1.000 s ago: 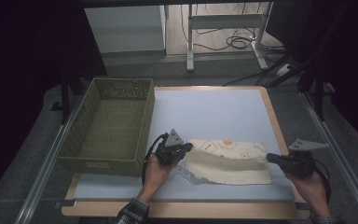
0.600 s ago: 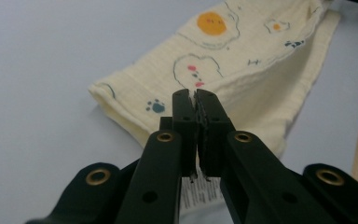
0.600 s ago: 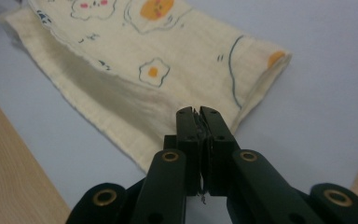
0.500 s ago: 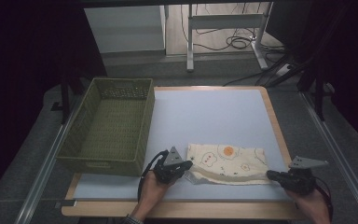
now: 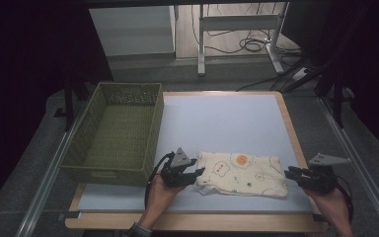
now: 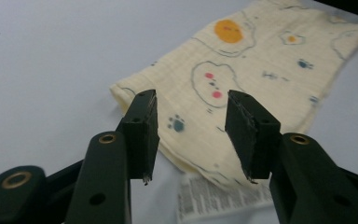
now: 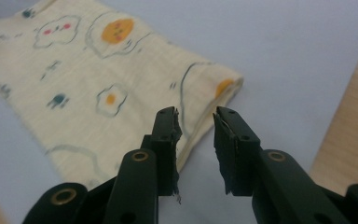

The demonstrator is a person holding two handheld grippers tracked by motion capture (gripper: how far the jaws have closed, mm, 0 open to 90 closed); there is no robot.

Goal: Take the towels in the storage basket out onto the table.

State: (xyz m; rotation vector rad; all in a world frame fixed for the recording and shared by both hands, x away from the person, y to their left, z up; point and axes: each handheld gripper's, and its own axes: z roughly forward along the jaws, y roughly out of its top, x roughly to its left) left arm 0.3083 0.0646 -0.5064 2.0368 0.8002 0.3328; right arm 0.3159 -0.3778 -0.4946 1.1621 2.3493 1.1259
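A folded cream cloth (image 5: 242, 174) printed with fried eggs lies flat on the pale mat near the table's front edge. My left gripper (image 5: 197, 174) is at its left end. In the left gripper view the jaws (image 6: 191, 116) have just been opening and stand apart over the cloth (image 6: 261, 60), with no pad pressing on it. My right gripper (image 5: 291, 174) is just off the cloth's right end. Its jaws (image 7: 196, 122) have also just been opening; a narrow gap separates them, and the cloth's folded edge (image 7: 98, 93) lies below and beyond them, free.
A green woven basket (image 5: 118, 133) stands at the left, right beside the mat. The wooden table rim (image 5: 296, 143) runs close to my right gripper. A white printed label (image 6: 214, 198) sticks out from under the cloth. The mat (image 5: 227, 118) stretches bare behind the cloth.
Both grippers were shut on the cloth's ends and drew it toward the front edge. Now both pairs of jaws have parted and the cloth lies flat on the mat.
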